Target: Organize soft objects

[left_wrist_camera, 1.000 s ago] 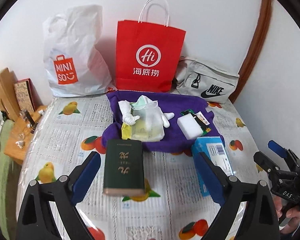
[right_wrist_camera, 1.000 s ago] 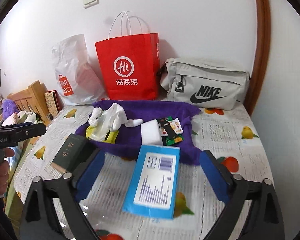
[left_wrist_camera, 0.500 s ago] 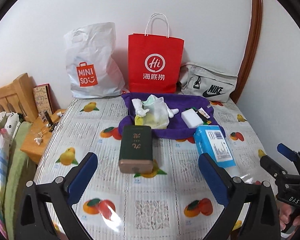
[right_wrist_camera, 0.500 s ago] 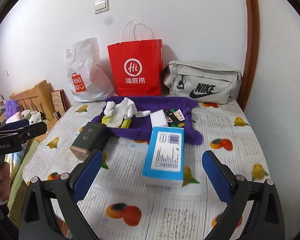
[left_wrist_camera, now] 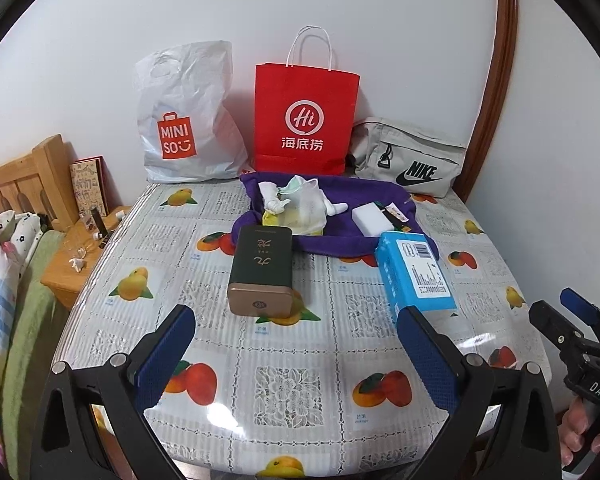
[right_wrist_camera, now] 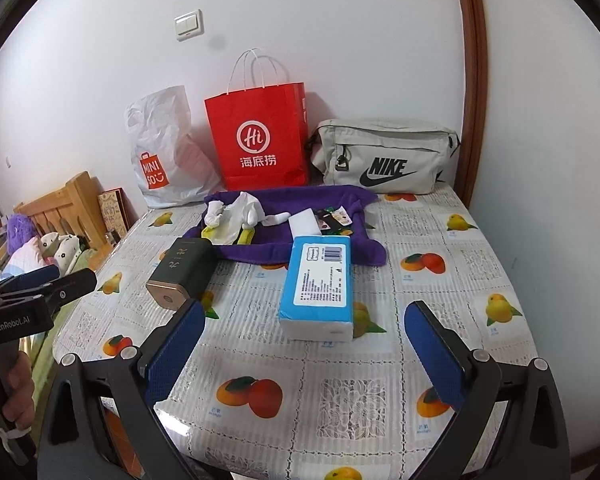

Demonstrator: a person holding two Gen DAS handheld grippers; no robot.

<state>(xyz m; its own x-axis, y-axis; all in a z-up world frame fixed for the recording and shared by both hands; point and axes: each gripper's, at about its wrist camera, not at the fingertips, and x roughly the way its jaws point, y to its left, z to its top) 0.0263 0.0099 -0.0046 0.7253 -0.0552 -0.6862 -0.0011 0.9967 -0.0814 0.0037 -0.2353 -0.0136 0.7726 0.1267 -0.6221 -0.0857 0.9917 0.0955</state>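
Observation:
A purple towel [left_wrist_camera: 364,196] [right_wrist_camera: 300,196] lies at the back of the table. On it rest a clear bag with white socks [left_wrist_camera: 300,208] [right_wrist_camera: 236,216], a white sponge [left_wrist_camera: 370,220] [right_wrist_camera: 304,220] and small packets [right_wrist_camera: 336,216]. In front of it lie a dark green box [left_wrist_camera: 262,264] [right_wrist_camera: 184,272] and a blue tissue pack [left_wrist_camera: 416,272] [right_wrist_camera: 318,284]. My left gripper [left_wrist_camera: 296,356] hangs open over the table's near edge, short of the green box. My right gripper [right_wrist_camera: 304,356] is open too, short of the tissue pack. Neither holds anything.
Against the wall stand a white Miniso bag [left_wrist_camera: 188,128], a red paper bag [left_wrist_camera: 304,120] and a grey Nike pouch [left_wrist_camera: 408,160]. A wooden headboard [left_wrist_camera: 24,176], a nightstand [left_wrist_camera: 76,256] and bedding lie to the left. The fruit-print tablecloth [left_wrist_camera: 292,380] covers the table.
Both grippers have pulled back from the objects toward the table's near edge. The green box and the tissue pack now lie farther ahead of the fingers. Nothing on the table moved.

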